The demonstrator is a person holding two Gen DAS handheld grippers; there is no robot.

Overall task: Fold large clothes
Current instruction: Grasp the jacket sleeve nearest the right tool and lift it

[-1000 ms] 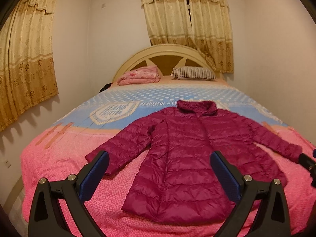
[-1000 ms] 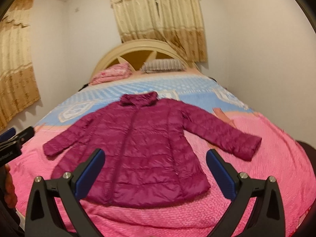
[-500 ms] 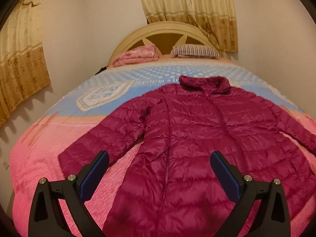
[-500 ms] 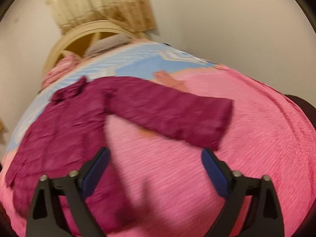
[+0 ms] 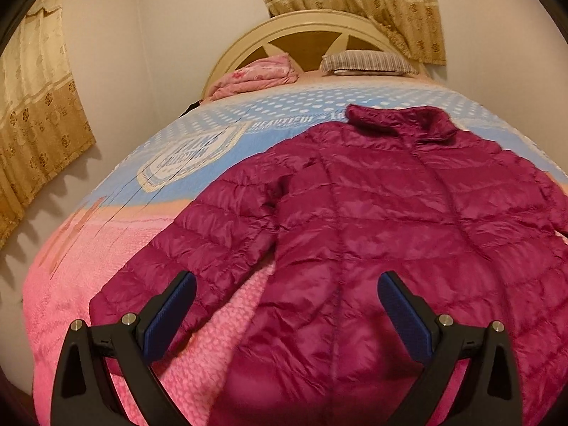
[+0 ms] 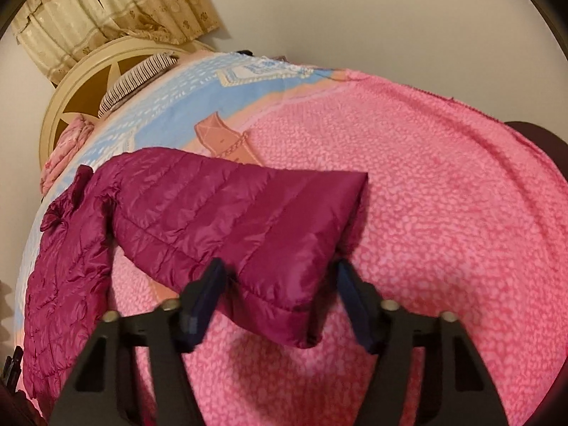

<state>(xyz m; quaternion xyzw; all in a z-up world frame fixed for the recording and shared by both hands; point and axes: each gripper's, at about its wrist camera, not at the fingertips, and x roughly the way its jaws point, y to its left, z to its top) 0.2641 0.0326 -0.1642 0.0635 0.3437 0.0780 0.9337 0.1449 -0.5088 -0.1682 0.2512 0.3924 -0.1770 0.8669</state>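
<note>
- The magenta puffer jacket (image 5: pixel 390 213) lies spread flat, front up, on the pink-and-blue bedspread (image 5: pixel 71 284), collar towards the headboard (image 5: pixel 301 32)
- Left gripper (image 5: pixel 285 309) hangs over the near hem and one sleeve — jaws wide apart, gripping nothing
- Right gripper (image 6: pixel 280 294) straddles the other sleeve's cuff (image 6: pixel 301 284) — jaws closing, cuff between them, pads apparently not yet pressing
</note>
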